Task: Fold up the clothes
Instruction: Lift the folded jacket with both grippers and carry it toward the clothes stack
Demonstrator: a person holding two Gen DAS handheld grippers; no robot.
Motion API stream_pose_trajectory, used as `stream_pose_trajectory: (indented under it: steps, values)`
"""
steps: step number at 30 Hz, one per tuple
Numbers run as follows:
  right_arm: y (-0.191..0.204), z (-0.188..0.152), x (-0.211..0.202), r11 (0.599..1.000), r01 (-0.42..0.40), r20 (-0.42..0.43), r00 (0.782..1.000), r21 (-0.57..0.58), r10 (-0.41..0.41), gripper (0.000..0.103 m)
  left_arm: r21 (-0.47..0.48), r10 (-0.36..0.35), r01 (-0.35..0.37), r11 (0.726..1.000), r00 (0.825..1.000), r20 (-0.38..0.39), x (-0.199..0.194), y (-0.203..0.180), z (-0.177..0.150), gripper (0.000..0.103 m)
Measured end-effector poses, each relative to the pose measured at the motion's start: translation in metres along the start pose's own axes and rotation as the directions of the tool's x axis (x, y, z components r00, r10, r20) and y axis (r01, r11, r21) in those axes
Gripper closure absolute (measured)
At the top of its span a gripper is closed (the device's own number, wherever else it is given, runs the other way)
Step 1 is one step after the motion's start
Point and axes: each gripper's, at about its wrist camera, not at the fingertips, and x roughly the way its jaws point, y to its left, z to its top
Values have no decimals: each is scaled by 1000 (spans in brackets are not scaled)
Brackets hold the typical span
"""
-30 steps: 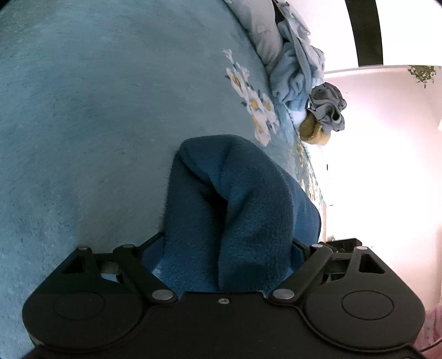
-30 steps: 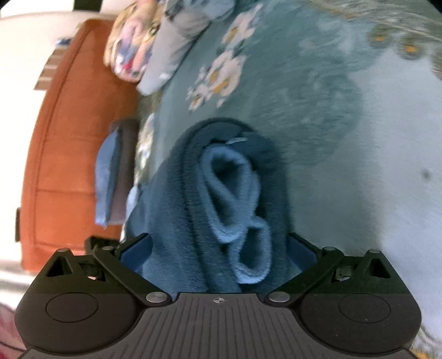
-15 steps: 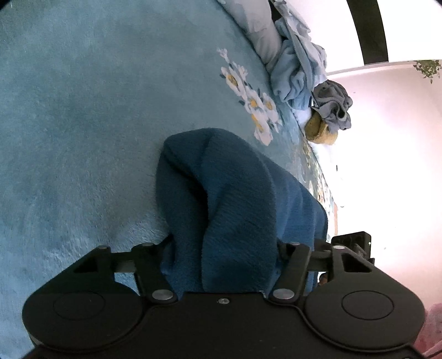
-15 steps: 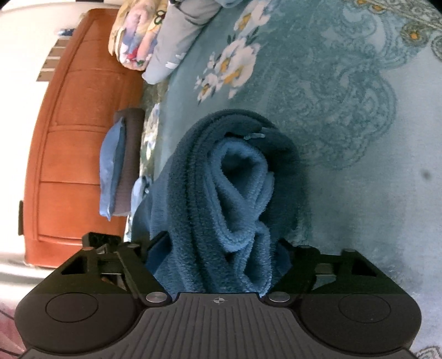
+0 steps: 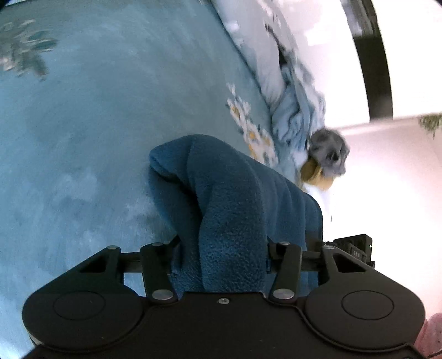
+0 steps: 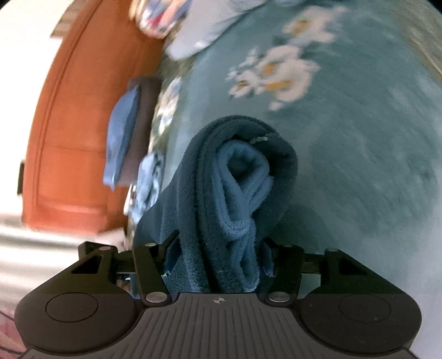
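Note:
A dark blue fleece garment [image 5: 237, 210] is bunched in thick folds between the jaws of my left gripper [image 5: 223, 256], which is shut on it above the teal bedspread [image 5: 96, 124]. In the right wrist view the same garment [image 6: 237, 193] shows its lighter blue inner folds rolled up. My right gripper [image 6: 218, 259] is shut on that end. The fingertips of both grippers are hidden in the fabric.
A pile of light blue and grey clothes [image 5: 301, 118] lies at the bed's far edge by a white pillow [image 5: 265, 69]. An orange wooden headboard [image 6: 74, 124], a floral pillow [image 6: 165, 16] and folded blue items [image 6: 124, 132] show in the right wrist view.
Both grippers closed from wide open onto the blue fleece garment. The views then shifted and blurred as both hands moved with it.

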Motion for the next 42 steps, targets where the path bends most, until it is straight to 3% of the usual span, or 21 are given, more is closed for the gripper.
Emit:
stream_pose_trajectory:
  steps: [4, 8, 17, 28, 32, 36, 42]
  values:
    - [29, 31, 16, 994, -1, -102, 995, -106, -10, 49, -56, -17, 24, 998, 993, 119, -27, 6, -18, 55]
    - [67, 59, 47, 979, -14, -202, 979, -206, -29, 49, -101, -17, 41, 994, 972, 233, -60, 14, -26, 55]
    - [162, 107, 148, 926, -95, -357, 933, -364, -44, 49, -122, -4, 70, 990, 882, 471, -134, 41, -14, 55]
    - [272, 173, 296, 854, -188, -480, 873, -485, -81, 49, -171, 47, 78, 982, 779, 625, -205, 79, 43, 55]
    - [308, 195, 348, 826, -218, -517, 850, -519, -100, 49, -187, 75, 65, 980, 751, 656, -227, 93, 79, 55]
    - [332, 214, 396, 812, -236, -538, 836, -534, -110, 49, -191, 107, 33, 981, 731, 674, -239, 105, 109, 55]
    - [341, 234, 460, 799, -241, -554, 821, -551, -135, 47, -221, 182, -31, 975, 680, 710, -237, 120, 134, 55]
